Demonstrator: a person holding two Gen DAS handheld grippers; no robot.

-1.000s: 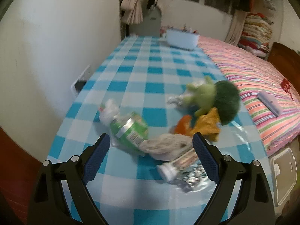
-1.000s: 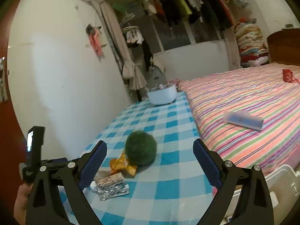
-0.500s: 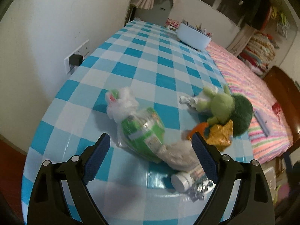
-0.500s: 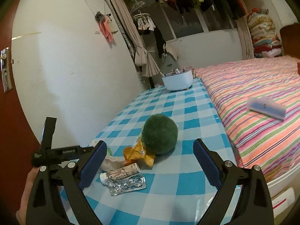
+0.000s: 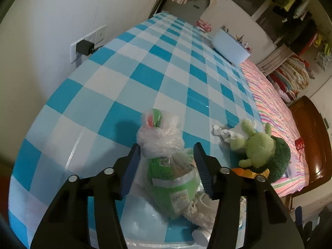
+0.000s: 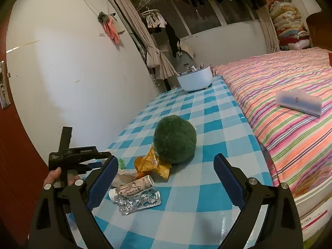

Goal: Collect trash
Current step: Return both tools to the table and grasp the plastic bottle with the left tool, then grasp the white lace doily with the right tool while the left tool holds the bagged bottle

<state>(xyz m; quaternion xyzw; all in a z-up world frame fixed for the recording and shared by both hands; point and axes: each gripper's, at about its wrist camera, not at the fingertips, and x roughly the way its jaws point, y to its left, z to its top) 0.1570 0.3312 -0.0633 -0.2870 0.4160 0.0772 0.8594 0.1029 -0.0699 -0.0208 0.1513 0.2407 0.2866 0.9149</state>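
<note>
A clear plastic bag with green packaging (image 5: pixel 170 172) lies on the blue checked table (image 5: pixel 145 66). My left gripper (image 5: pixel 166 166) has its blue pads on both sides of the bag, closed in against it. A crumpled white tissue (image 5: pixel 223 133) lies beside a green plush toy (image 5: pixel 263 155). In the right wrist view my right gripper (image 6: pixel 164 182) is open and empty above the table's near end. Before it lie a small white-capped bottle (image 6: pixel 132 186), a foil blister pack (image 6: pixel 138 202) and a yellow-orange wrapper (image 6: pixel 152 164) against the plush toy (image 6: pixel 175 139).
A white bowl (image 6: pixel 195 79) with small items stands at the table's far end. A striped bed (image 6: pixel 290 103) runs along the right with a pale case (image 6: pixel 298 102) on it. A wall with a socket and plug (image 5: pixel 85 46) borders the left.
My left gripper has moved forward over the plastic bag and its jaws have closed in around it. My right gripper has lowered slightly and stayed open.
</note>
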